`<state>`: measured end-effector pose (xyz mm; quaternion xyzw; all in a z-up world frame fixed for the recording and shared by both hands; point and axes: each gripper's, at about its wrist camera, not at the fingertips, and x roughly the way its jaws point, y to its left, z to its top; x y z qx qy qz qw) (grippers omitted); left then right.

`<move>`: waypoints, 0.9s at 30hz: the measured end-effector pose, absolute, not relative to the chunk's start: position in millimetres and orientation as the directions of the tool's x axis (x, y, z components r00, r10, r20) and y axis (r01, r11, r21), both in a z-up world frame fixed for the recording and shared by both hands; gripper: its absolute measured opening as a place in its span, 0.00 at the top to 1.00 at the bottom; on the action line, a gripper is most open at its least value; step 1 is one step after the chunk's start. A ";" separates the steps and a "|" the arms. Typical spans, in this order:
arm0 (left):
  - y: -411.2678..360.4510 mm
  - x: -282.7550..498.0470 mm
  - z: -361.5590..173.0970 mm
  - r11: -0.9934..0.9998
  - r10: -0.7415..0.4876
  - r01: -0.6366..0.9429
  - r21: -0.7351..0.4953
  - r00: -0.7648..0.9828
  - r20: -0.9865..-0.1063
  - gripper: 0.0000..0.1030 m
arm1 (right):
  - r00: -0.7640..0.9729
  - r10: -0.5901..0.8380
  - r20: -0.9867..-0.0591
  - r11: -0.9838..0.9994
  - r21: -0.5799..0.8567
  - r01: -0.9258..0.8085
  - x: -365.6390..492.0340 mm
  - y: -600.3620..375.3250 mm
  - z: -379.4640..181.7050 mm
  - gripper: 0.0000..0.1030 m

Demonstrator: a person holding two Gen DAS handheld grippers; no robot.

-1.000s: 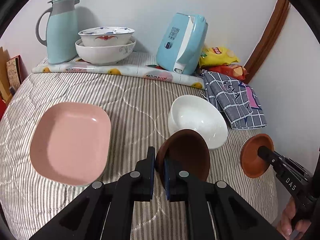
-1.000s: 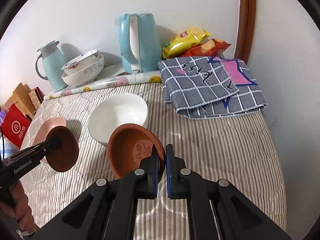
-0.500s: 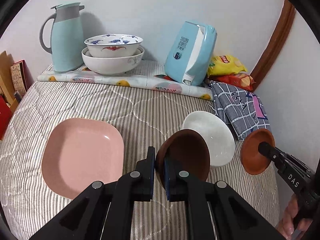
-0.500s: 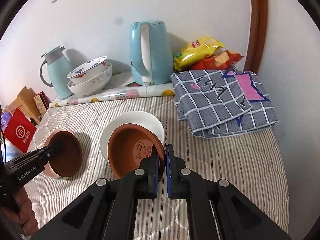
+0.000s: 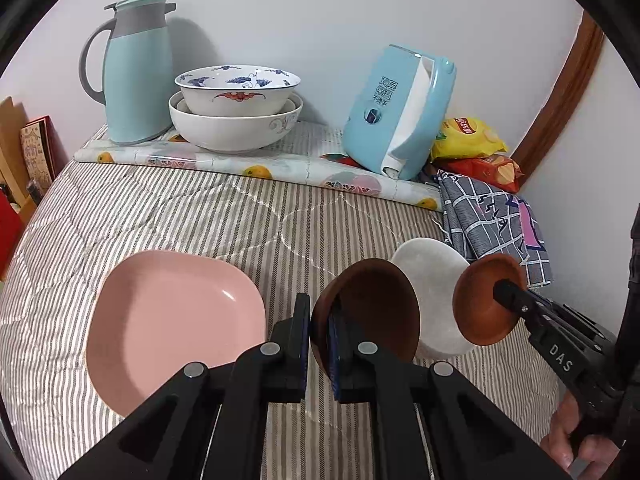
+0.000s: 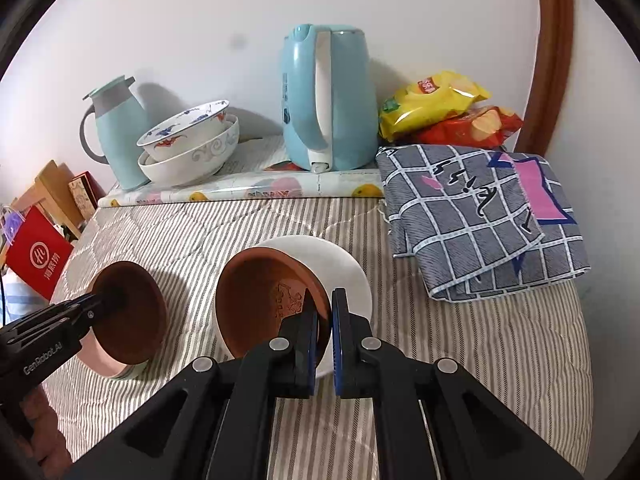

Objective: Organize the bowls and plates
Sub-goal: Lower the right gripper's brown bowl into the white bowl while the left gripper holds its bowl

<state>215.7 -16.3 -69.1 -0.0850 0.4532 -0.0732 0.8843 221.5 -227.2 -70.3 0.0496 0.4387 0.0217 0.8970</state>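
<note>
Through the left wrist camera, my left gripper (image 5: pixel 319 342) pinches the rim of a dark brown glazed clay dish (image 5: pixel 372 312), held on edge above the striped quilted cover (image 5: pixel 160 208). The matte pink square plastic plate (image 5: pixel 168 324) lies flat to the near left; the white smooth bowl (image 5: pixel 434 300) sits right of the dish. With so thin a rim grip, the dish could pivot and slip.

Through the right wrist camera, my right gripper (image 6: pixel 324 320) clamps a terracotta round saucer (image 6: pixel 264 304), embossed inside, tilted just over the white bowl. Lowered crooked, the saucer could knock the bowl's rim.
</note>
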 end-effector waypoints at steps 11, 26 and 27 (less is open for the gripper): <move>-10.9 234.4 -80.9 0.970 -0.218 0.036 -0.240 0.563 -0.797 0.92 | 0.569 0.061 -0.820 0.997 0.073 -0.003 240.1 -220.8 -87.3 0.94; -11.1 249.7 -85.7 0.972 -0.218 0.050 -0.231 0.560 -0.799 0.92 | 0.501 0.023 -0.865 0.999 0.005 -0.037 260.0 -208.0 -115.4 0.94; -10.6 250.3 -85.6 0.972 -0.217 0.048 -0.230 0.562 -0.798 0.92 | 0.498 0.022 -0.867 0.999 0.004 -0.037 260.6 -208.4 -117.0 0.94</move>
